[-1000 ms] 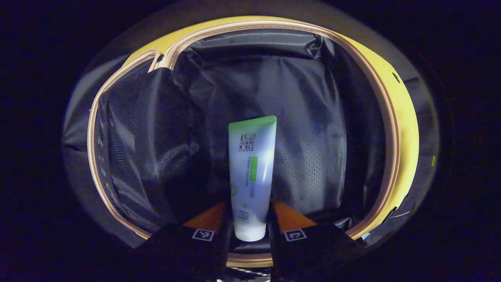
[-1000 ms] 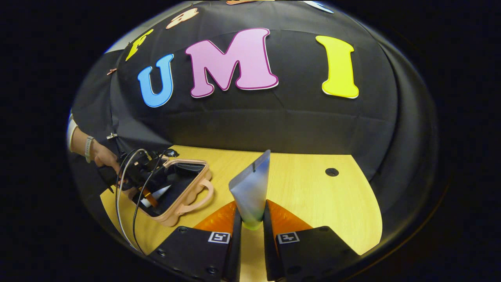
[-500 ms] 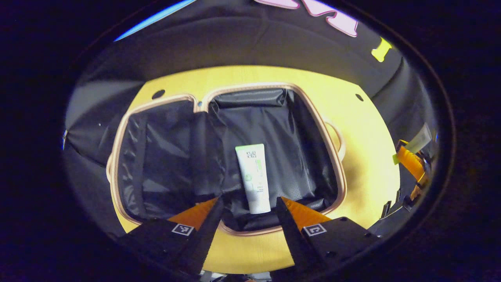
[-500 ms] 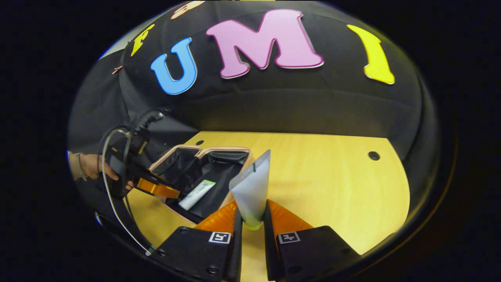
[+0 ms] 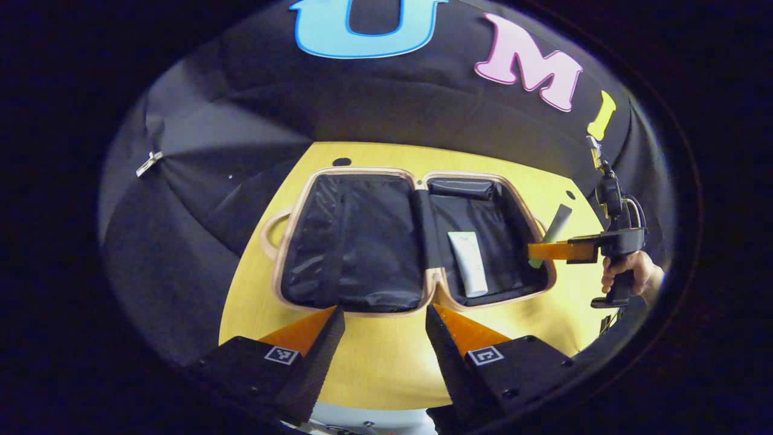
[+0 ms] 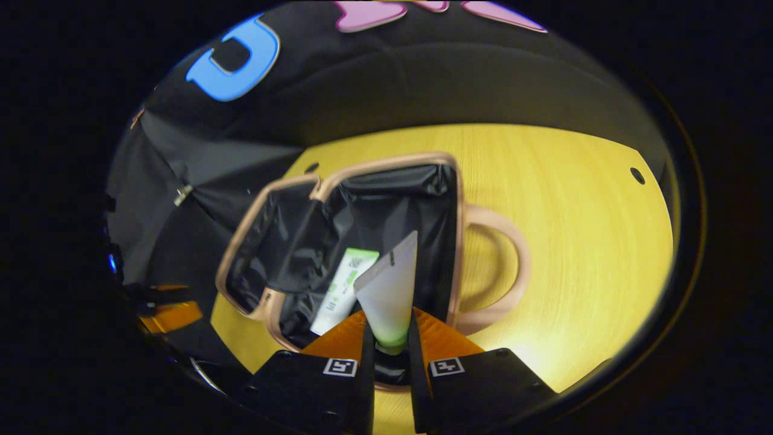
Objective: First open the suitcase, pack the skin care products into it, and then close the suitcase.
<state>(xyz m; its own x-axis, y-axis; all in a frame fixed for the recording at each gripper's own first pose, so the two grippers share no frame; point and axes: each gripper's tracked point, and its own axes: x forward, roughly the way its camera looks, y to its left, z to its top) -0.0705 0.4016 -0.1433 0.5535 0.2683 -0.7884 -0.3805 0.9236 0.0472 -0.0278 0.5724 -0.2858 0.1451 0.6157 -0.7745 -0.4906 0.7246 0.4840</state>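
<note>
The suitcase point(image 5: 356, 171) lies open on the wooden table, both halves lined in black. A white tube with a green end point(image 5: 468, 263) rests loose in its right half. My left gripper point(image 5: 385, 326) is open and empty, held back over the table's near edge in front of the suitcase. My right gripper point(image 6: 389, 338) is shut on a second pale tube with a green cap point(image 6: 389, 296), held over the near corner of the suitcase point(image 6: 386, 164), just beside the lying tube point(image 6: 344, 290). In the left gripper view, the right gripper point(image 5: 546, 251) and its tube point(image 5: 555, 225) hang at the suitcase's right rim.
Pink carry handles stick out on both sides of the suitcase point(image 5: 269, 232) point(image 6: 501, 272). A hand point(image 5: 634, 272) holds the right gripper. The left gripper point(image 6: 163, 314) shows at the far left. The table point(image 6: 574, 241) is bare wood with small holes; black cloth walls surround it.
My left gripper opened, left the white tube in the suitcase and pulled back out toward the table's near edge. My right gripper carried its tube over to the suitcase.
</note>
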